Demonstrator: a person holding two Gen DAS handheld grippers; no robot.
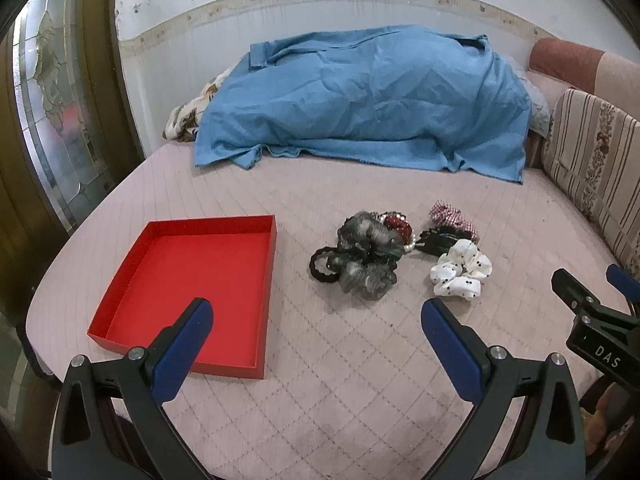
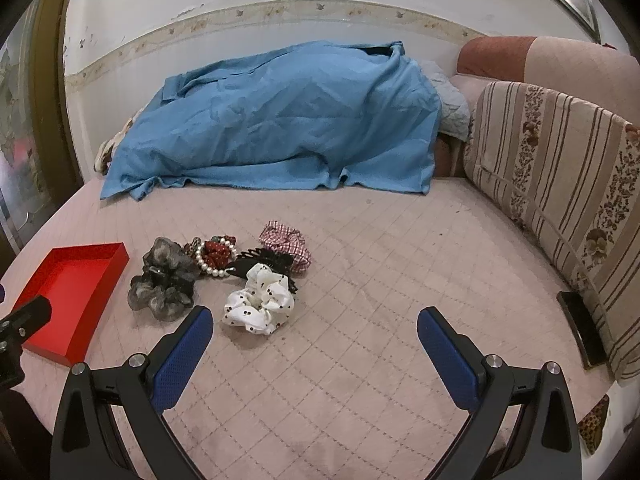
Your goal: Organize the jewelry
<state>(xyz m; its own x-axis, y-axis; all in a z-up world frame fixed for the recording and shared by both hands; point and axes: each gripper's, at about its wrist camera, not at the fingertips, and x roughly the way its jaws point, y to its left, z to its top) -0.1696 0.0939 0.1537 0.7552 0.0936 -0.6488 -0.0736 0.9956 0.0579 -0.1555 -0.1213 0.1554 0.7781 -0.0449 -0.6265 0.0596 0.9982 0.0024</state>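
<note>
One shallow red cardboard tray (image 1: 188,280); four fabric scrunchies: grey sheer (image 1: 366,256), white dotted (image 1: 460,270), red gingham (image 1: 454,218), black (image 1: 322,266); one pearl bracelet (image 2: 212,260); one black hair clip (image 2: 260,262).

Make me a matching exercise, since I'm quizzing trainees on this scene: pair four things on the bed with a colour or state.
Things:
1. tray
2. dotted scrunchie
3. sheer scrunchie
4. left gripper

Descriptions:
A. grey
B. open, holding nothing
C. red, nothing inside
D. white with dark dots

Pairs: 1-C, 2-D, 3-A, 4-B
</note>
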